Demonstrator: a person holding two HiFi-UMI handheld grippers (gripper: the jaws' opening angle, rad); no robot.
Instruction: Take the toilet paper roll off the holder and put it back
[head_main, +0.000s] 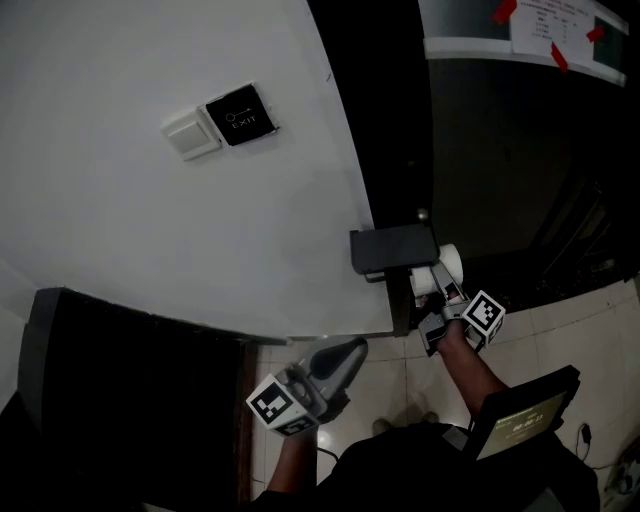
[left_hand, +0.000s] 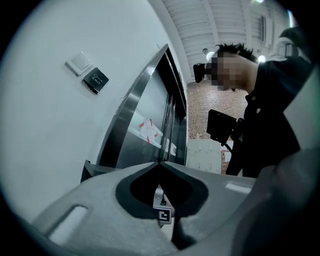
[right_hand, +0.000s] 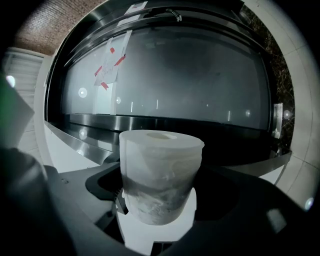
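Beside holder (head_main: 393, 248): toilet paper roll (right_hand: 161, 172) clamped between wide-spread right gripper (head_main: 447, 300) jaws; left gripper (head_main: 352, 352) closed, empty.

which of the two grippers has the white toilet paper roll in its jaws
The right gripper, beside the black holder: its jaws clamp the white toilet paper roll. The left gripper is shut and empty.

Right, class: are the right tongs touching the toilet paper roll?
Touching. The right gripper view shows the toilet paper roll wedged between the two sides of the right tongs, both pressing against its lower half.
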